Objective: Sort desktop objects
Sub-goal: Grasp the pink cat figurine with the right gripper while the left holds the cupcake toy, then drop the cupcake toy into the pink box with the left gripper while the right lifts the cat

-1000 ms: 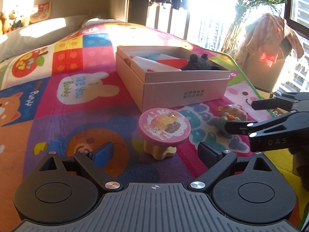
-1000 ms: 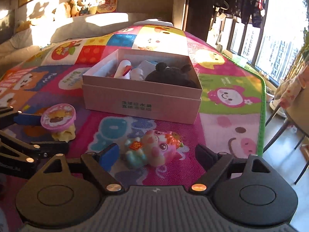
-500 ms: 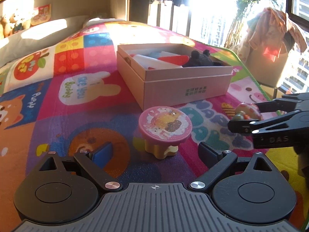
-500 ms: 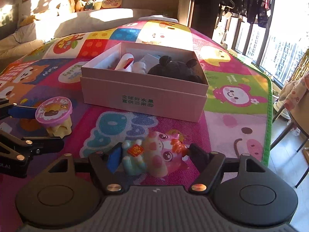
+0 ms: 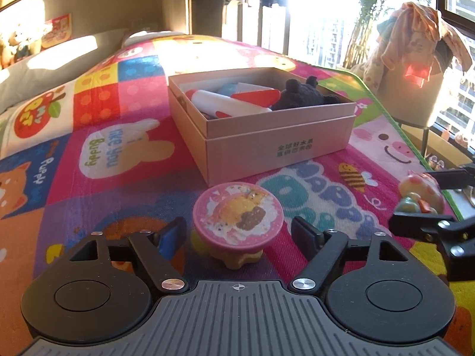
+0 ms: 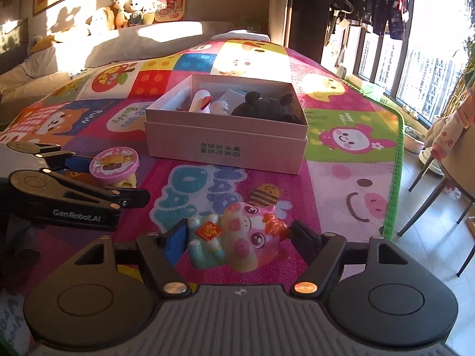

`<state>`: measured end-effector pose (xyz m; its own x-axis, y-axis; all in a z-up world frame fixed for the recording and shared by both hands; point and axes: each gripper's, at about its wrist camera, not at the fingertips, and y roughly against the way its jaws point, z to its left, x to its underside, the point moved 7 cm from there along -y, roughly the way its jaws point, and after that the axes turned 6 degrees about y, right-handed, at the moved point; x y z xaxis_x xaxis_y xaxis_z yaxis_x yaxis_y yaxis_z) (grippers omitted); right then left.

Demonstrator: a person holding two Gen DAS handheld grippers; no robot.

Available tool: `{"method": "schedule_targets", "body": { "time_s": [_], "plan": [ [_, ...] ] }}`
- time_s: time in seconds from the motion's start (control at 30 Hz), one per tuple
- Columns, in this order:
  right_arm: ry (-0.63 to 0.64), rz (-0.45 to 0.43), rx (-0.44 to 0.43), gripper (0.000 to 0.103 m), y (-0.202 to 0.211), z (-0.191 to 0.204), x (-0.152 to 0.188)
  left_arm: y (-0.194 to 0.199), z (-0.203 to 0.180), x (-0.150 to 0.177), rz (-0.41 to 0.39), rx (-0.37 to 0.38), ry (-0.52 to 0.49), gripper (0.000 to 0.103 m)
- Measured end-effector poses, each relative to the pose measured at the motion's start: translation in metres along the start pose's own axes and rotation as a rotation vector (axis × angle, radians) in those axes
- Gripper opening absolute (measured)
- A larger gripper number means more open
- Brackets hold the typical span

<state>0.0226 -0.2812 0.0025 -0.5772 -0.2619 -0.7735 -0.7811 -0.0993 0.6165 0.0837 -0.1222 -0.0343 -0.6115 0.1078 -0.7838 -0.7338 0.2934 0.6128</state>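
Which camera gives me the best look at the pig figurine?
The right wrist view: the pig figurine sits close and face-on between the right gripper pads. The left wrist view catches it only small at the right edge, partly behind that gripper's fingers.

light: strong low sun through the far-right windows | glare: panes blown out white | shadows: long, warm patches on the far-left wall | focus: sharp | distortion: fisheye bending at edges

"GenRobot.AI" on the left hand-held gripper; "Buddy", "Puppy" on the play mat
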Motion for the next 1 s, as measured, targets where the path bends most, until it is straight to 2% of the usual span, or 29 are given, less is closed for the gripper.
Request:
{"method": "schedule_targets", "body": {
  "time_s": [0.17,0.37,0.47,0.53,0.63,0.73,0.9,1.0],
  "plan": [
    [0.008,-0.020,-0.009,0.074,0.012,0.005,-0.002,0.003,0.001,0.001,0.000,-0.002,-0.003,0.059],
    [0.032,-0.035,-0.014,0.074,0.027,0.012,-0.003,0.024,-0.004,0.008,-0.018,0.020,-0.030,0.058],
    [0.055,-0.045,-0.002,0.074,0.037,0.015,-0.004,0.047,-0.011,0.012,-0.033,0.056,-0.064,0.058],
    [0.078,-0.063,0.013,0.074,0.046,0.014,-0.007,0.065,-0.016,0.003,-0.067,0.087,-0.080,0.058],
    [0.052,-0.119,0.044,0.074,0.063,0.001,-0.023,0.088,-0.019,-0.038,-0.189,0.091,-0.114,0.057],
    [-0.001,-0.209,0.062,0.074,0.083,-0.018,-0.057,0.094,-0.021,-0.087,-0.276,0.108,-0.130,0.053],
    [-0.078,-0.373,0.093,0.074,0.105,-0.054,-0.133,0.072,-0.029,-0.159,-0.393,0.089,-0.156,0.053],
    [-0.119,-0.426,0.062,0.074,0.100,-0.072,-0.177,0.044,-0.031,-0.193,-0.408,0.084,-0.142,0.054]
  ]
}}
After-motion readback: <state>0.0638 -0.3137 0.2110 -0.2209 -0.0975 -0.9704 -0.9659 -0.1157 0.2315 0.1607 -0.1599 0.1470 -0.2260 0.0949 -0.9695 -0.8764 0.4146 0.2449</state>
